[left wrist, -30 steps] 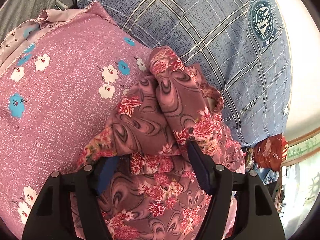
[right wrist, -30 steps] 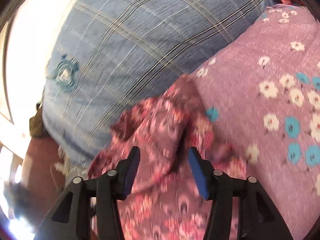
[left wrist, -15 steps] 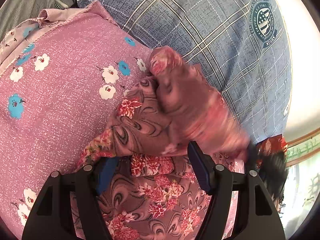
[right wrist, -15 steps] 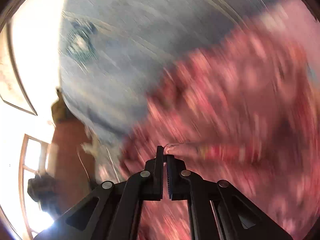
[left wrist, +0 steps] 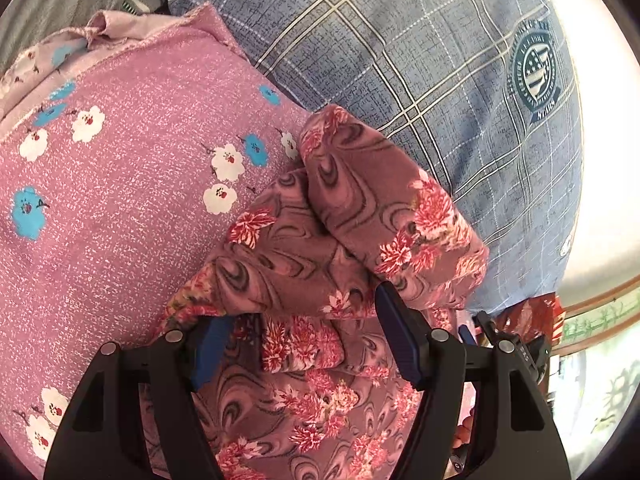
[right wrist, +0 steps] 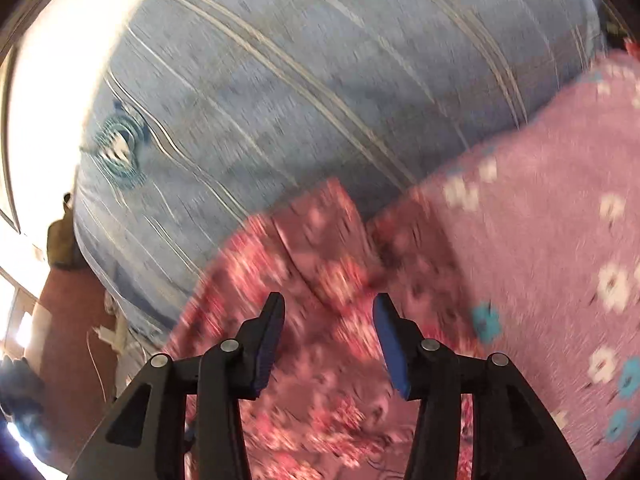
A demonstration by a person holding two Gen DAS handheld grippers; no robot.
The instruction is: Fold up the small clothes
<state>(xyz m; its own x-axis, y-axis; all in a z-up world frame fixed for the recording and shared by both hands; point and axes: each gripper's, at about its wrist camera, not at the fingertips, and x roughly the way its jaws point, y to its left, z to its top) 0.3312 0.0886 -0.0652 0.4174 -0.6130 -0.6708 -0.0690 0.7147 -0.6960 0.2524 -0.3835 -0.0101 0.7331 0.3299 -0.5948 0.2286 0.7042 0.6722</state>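
The small garment [left wrist: 344, 248] is a mauve-brown cloth printed with dark swirls and red-pink flower clusters. It lies bunched in several overlapping folds. Landmark for all positions below: the blue-grey checked bedcover [left wrist: 420, 68] with cream grid lines and a round dark-green emblem [left wrist: 534, 70].

Garment position: it lies at the near edge of the checked bedcover, partly over that cover and partly over the pink speckled cloth [left wrist: 120, 200] with white and blue flowers, which lies to the left of the bedcover in the left wrist view. One rounded fold of the garment rests on the bedcover just below the emblem side.

Left gripper [left wrist: 304, 344]: black frame, blue pads, jaws standing wide. Folded garment cloth fills the gap between them and bulges over both fingertips; whether the pads press on the cloth cannot be told.

Right gripper [right wrist: 328, 340]: same build, jaws apart and opening. The garment [right wrist: 320, 272] lies beyond and beneath the fingertips; no cloth is pinched between the pads. The right wrist view is motion-blurred.

A grey fabric [left wrist: 52, 4] shows beyond the far-left corner of the bedcover.
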